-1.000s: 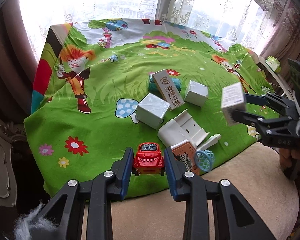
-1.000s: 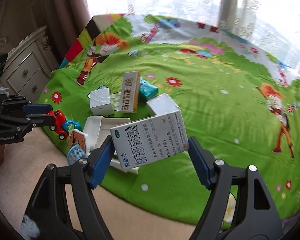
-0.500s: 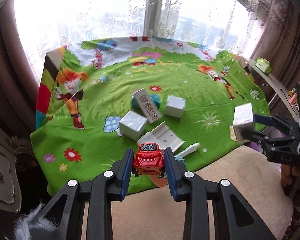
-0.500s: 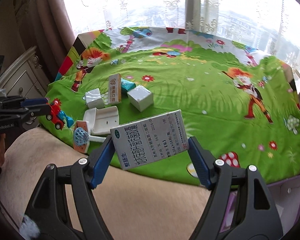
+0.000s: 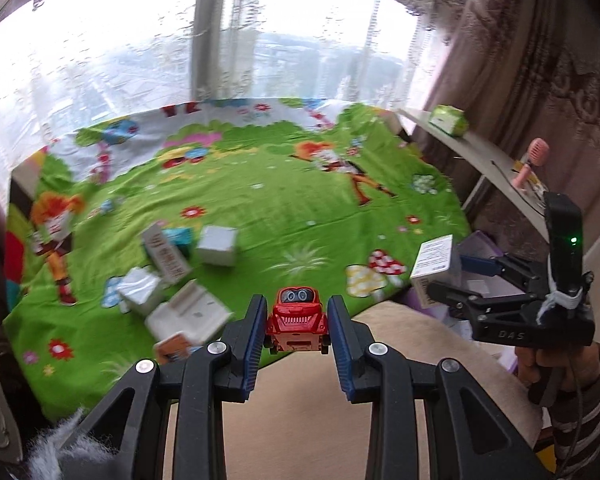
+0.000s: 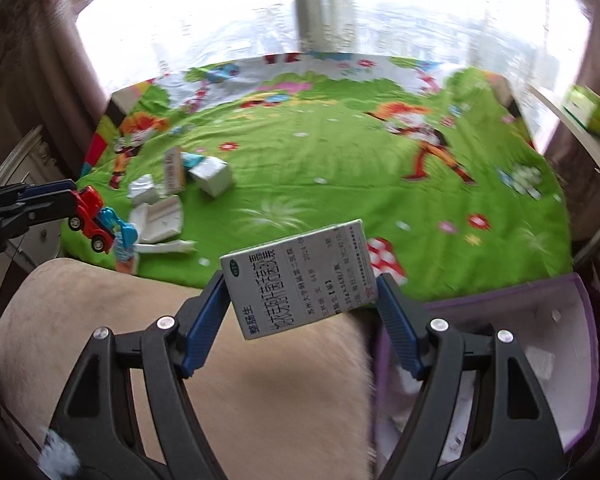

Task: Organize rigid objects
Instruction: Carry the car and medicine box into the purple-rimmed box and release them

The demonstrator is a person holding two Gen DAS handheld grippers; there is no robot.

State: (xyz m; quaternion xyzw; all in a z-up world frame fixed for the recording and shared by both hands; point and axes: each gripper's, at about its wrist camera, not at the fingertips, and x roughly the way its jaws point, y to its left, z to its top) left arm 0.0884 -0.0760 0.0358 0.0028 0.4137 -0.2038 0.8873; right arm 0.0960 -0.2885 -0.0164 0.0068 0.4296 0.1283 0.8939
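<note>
Both tongs have pulled back from the surface (image 6: 340, 152) | right tongs (image 6: 300, 300) clasp medicine box (image 6: 300, 276), nearest to purple bin (image 6: 572, 360) at right-below | left tongs (image 5: 298, 322) pinch red toy car (image 5: 298, 320)

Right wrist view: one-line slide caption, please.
Right claw shut on a white medicine box, beside an open purple bin, green cartoon cloth beyond.

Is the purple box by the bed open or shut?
Open. In the right wrist view the purple box has no lid over it, and its white inside with some loose contents shows from above.
</note>
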